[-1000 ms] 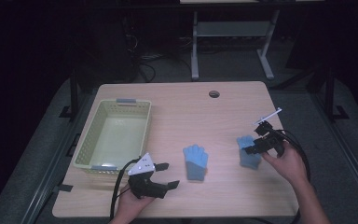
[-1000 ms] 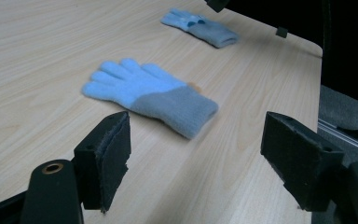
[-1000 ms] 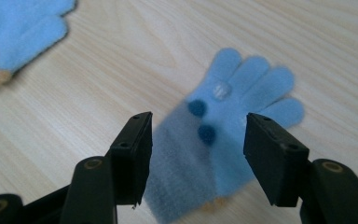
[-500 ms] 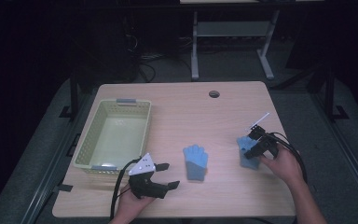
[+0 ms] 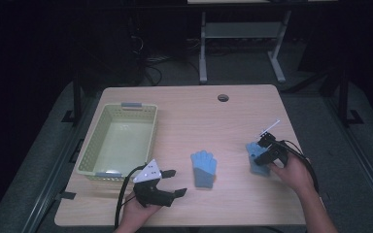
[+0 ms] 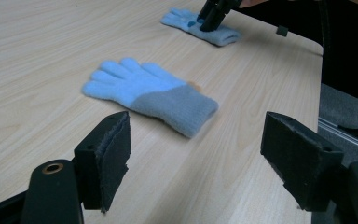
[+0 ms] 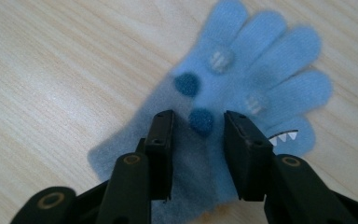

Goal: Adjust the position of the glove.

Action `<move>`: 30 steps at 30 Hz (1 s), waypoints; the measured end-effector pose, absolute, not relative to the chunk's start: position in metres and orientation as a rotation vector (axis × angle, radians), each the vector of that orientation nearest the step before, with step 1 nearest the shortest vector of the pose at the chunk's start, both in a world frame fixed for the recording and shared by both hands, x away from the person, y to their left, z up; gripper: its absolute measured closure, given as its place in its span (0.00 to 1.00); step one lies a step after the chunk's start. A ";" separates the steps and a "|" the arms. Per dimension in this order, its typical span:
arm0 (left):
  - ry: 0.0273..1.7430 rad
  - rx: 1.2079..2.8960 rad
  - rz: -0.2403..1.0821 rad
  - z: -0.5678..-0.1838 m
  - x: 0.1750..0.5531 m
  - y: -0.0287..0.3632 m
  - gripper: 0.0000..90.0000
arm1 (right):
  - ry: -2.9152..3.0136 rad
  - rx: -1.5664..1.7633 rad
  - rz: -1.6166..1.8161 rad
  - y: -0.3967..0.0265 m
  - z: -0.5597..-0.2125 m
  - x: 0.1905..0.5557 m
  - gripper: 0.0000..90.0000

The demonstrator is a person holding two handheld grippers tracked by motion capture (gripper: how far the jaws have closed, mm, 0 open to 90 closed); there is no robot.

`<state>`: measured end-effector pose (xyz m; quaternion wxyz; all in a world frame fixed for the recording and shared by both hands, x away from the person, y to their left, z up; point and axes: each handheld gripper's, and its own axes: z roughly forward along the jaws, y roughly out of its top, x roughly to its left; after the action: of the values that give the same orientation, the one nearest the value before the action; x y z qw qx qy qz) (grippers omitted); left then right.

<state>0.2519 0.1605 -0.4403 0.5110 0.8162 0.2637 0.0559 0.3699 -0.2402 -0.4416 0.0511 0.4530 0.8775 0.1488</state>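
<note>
Nearest you, your left tool point(image 5: 171, 182) rests at the near edge of the bench point(image 5: 189, 107), its jaws spread wide with nothing between them. In the left gripper view its pads point(image 6: 116, 158) look like coarse black foam, square-cut and a little frayed at the edges.

Just beyond it, near the middle of the bench, the plain glove point(image 5: 203, 167) lies flat: soft knitted fabric, light blue fingers pointing away from you, a grey ribbed cuff toward you. A small orange-tan spot sits at the edge of that cuff in the left gripper view; you cannot tell what it is.

To the right, your right tool point(image 5: 259, 154) is down on the patched glove point(image 7: 242, 88), which lies flat on the near right part of the bench. Its jaws have just been closing and now stand narrow, with the fuzzy grey cuff and one dark blue round patch between them. The pads are down at the cloth, but whether they actually pinch it is hard to judge. This glove also carries small white striped patches and a row of white teeth shapes; its near end is cut off by the tool's body.

Farther left, the pale yellow-green plastic basket point(image 5: 93, 150) has latticed walls and a grey handle clip on its far rim. The bench top is light wood grain, with a round cable hole point(image 5: 223, 97) at the far side.
</note>
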 end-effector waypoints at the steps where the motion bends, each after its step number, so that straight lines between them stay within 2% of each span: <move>1: 0.635 1.965 0.135 -0.440 0.252 0.161 0.27 | 2.671 1.379 0.453 -0.240 -0.442 0.370 0.71; 16: 0.632 1.971 0.142 -0.440 0.251 0.160 0.27 | 2.666 1.447 0.503 -0.246 -0.441 0.371 0.89; 30: 0.639 1.966 0.147 -0.440 0.251 0.160 0.27 | 2.654 1.430 0.573 -0.246 -0.422 0.359 0.92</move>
<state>0.2511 0.1602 -0.4402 0.5094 0.8164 0.2651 0.0611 0.3593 -0.2458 -0.4217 0.0366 0.4657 0.8643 0.1867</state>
